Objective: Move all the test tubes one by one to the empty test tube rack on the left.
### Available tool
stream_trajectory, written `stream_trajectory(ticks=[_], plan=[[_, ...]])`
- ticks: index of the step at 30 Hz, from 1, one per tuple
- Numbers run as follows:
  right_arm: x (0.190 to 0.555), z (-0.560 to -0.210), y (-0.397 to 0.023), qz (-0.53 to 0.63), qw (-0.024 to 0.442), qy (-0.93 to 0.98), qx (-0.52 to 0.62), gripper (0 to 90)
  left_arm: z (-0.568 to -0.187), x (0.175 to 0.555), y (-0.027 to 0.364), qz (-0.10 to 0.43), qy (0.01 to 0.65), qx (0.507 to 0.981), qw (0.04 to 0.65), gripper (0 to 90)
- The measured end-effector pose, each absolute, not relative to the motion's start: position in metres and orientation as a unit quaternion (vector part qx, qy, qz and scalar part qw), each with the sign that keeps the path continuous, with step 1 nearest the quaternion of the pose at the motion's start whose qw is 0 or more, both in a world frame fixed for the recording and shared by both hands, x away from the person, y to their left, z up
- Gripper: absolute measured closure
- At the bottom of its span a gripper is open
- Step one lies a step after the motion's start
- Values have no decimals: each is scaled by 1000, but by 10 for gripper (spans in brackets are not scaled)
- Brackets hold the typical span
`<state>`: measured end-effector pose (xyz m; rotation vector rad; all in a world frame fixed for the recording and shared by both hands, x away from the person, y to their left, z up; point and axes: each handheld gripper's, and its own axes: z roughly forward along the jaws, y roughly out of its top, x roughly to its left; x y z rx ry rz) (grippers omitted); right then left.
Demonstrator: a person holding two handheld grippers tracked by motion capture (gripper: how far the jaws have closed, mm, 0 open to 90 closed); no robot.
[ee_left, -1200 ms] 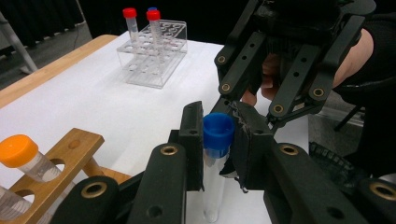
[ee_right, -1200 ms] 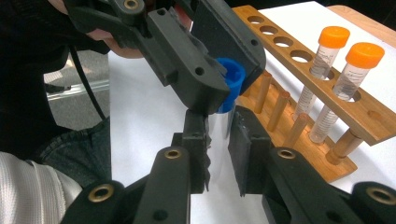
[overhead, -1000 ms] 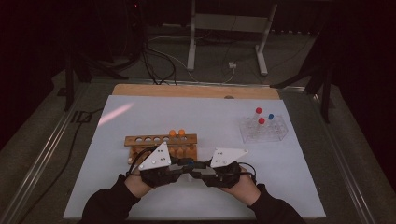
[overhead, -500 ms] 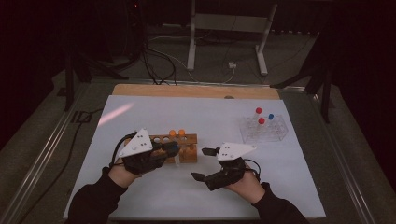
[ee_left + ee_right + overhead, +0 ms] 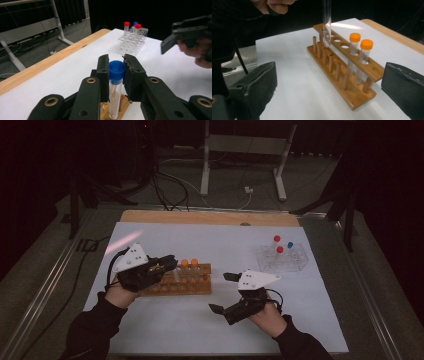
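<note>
My left gripper (image 5: 172,263) (image 5: 116,63) is shut on a clear tube with a blue cap (image 5: 116,70). It holds the tube upright, gripped at the cap, over the left part of the wooden rack (image 5: 186,283) (image 5: 348,75). In the right gripper view the tube's round bottom (image 5: 327,27) hangs just above the rack's top holes. Two orange-capped tubes (image 5: 189,263) (image 5: 360,42) stand in the rack. My right gripper (image 5: 223,293) (image 5: 330,72) sits to the right of the rack. Its jaws have just been opening and stand wide with nothing between them.
A clear plastic rack (image 5: 282,258) (image 5: 132,41) at the back right holds two red-capped tubes and a blue-capped one. The white mat (image 5: 225,240) covers the table, with a wooden strip (image 5: 210,217) along its far edge. Dark floor and a metal stand lie beyond.
The two grippers were close together in front of the rack. The left one has since moved left and up over the rack with the tube. The right one has opened and drawn back right.
</note>
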<state>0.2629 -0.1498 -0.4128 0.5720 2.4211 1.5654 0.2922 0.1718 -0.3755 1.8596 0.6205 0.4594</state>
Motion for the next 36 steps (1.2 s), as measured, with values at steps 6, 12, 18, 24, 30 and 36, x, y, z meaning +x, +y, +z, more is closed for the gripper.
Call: stream_trajectory(ticks=[6, 12, 18, 24, 30, 36], plan=[[263, -412, -152, 535, 105, 815, 193, 0, -376, 304, 176, 205, 273, 772, 536, 771], [263, -411, -154, 535, 112, 816, 190, 1, -382, 317, 180, 210, 287, 766, 536, 771], [264, -411, -156, 538, 111, 813, 193, 1, -394, 327, 178, 210, 298, 765, 532, 771], [265, -412, -156, 536, 113, 814, 193, 1, -406, 333, 174, 200, 301, 774, 519, 771], [266, -411, -159, 539, 110, 811, 199, 1, -419, 336, 171, 190, 305, 785, 505, 771], [266, -411, -159, 539, 111, 811, 200, 1, -433, 337, 167, 179, 308, 796, 490, 771]])
